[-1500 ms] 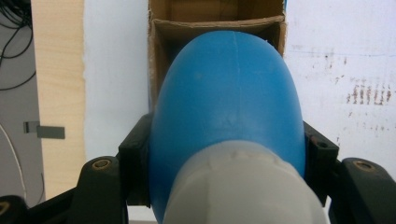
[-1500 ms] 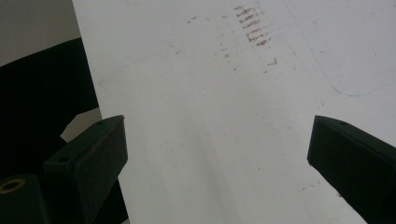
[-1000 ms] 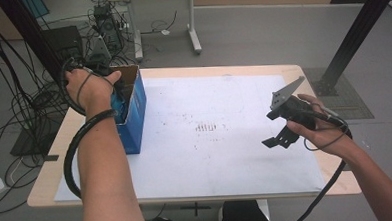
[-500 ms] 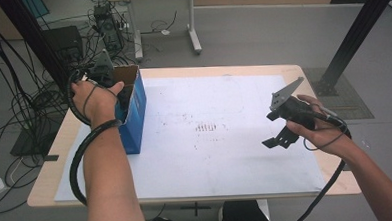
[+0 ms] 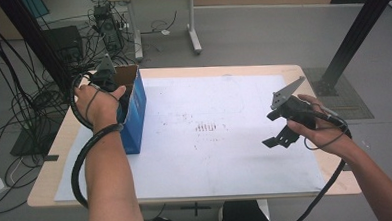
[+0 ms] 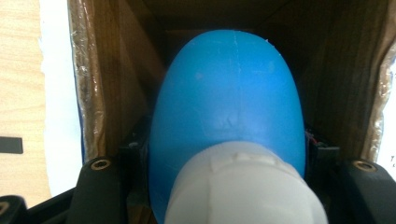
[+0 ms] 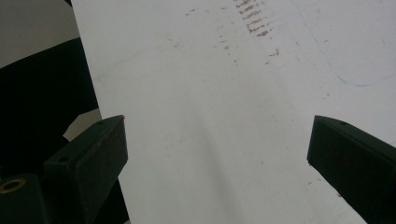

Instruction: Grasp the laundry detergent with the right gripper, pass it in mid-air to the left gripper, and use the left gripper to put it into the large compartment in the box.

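Note:
An open cardboard box (image 5: pixel 135 115), blue outside and brown inside (image 6: pixel 116 84), stands on the table's left side. My left gripper (image 5: pixel 117 89) points down into its mouth, with the fingertips hidden below the rim. In the left gripper view it (image 6: pixel 229 154) is shut on a smooth blue rounded object (image 6: pixel 229 93) with a whitish end nearest the camera, held inside the box. My right gripper (image 5: pixel 279 136) hovers over the white sheet (image 5: pixel 211 155) at the right. Its jaws (image 7: pixel 217 154) stand wide open with nothing between them.
The white sheet (image 7: pixel 233 93) covers most of the wooden table (image 5: pixel 56 161) and bears faint reddish marks (image 5: pixel 207 126) at its middle. Cables and equipment (image 5: pixel 56 51) crowd the floor to the left. A black post (image 5: pixel 360 28) stands at the far right.
My left hand has sunk a little, carrying the blue object lower into the box. The right hand and gripper have stayed where they were.

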`<state>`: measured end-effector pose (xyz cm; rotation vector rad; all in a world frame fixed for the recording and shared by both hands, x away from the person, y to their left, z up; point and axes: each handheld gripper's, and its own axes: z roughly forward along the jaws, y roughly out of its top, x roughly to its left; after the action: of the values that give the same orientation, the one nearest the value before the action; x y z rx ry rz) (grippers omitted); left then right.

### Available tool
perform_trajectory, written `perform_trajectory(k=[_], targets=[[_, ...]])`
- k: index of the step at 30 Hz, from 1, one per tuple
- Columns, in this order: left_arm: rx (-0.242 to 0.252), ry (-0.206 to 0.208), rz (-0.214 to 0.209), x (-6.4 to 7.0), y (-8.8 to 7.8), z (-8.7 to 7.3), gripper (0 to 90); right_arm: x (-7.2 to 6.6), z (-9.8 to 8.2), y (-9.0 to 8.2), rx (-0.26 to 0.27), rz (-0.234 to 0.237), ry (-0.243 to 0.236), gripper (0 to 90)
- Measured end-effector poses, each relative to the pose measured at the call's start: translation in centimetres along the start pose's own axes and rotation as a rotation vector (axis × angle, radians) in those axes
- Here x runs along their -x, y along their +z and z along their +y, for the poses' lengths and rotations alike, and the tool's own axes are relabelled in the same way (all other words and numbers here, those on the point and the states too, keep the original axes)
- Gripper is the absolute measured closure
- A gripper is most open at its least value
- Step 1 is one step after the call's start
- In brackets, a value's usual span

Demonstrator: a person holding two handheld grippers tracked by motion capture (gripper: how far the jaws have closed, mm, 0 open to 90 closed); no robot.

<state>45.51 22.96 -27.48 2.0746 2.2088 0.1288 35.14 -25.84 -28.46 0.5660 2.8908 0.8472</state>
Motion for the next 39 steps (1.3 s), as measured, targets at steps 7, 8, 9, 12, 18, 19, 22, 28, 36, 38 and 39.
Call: perform_trajectory(k=[7, 8, 9, 12, 18, 19, 22, 28, 36, 38, 39], targets=[[0.001, 0.004, -0.003, -0.02, 0.03, 0.01, 37.2, 0.05, 0.21, -0.28, -0.005, -0.004, -0.004, 5.1], [0.003, 0.003, -0.004, -0.07, 0.04, 0.01, 37.2, 0.08, 0.24, -0.33, -0.004, -0.007, -0.007, 5.1], [0.007, 0.002, -0.006, -0.11, 0.07, 0.0, 37.2, 0.1, 0.28, -0.4, -0.005, -0.008, -0.005, 5.1], [0.01, 0.0, -0.009, -0.18, 0.07, -0.01, 37.2, 0.12, 0.4, -0.46, -0.006, -0.008, -0.008, 5.1], [0.013, 0.0, -0.012, -0.27, 0.09, 0.03, 37.1, 0.09, 0.44, -0.37, -0.009, -0.007, -0.009, 5.1], [0.013, 0.0, -0.012, -0.27, 0.09, 0.03, 37.1, 0.09, 0.46, -0.33, -0.01, -0.006, -0.011, 5.1], [0.017, -0.003, -0.013, -0.32, 0.1, 0.01, 37.1, 0.07, 0.51, -0.31, -0.011, -0.007, -0.011, 5.1], [0.018, -0.008, -0.019, -0.51, 0.08, -0.07, 37.0, 0.1, 0.67, -0.39, -0.013, -0.009, -0.016, 5.1], [0.021, -0.009, -0.018, -0.5, 0.1, -0.05, 37.0, 0.14, 0.65, -0.52, -0.011, -0.01, -0.016, 5.1], [0.02, -0.005, -0.015, -0.45, 0.11, -0.01, 37.0, 0.16, 0.59, -0.49, -0.012, -0.009, -0.016, 5.1], [0.02, -0.004, -0.014, -0.42, 0.11, -0.01, 37.0, 0.15, 0.57, -0.47, -0.013, -0.009, -0.014, 5.1]])
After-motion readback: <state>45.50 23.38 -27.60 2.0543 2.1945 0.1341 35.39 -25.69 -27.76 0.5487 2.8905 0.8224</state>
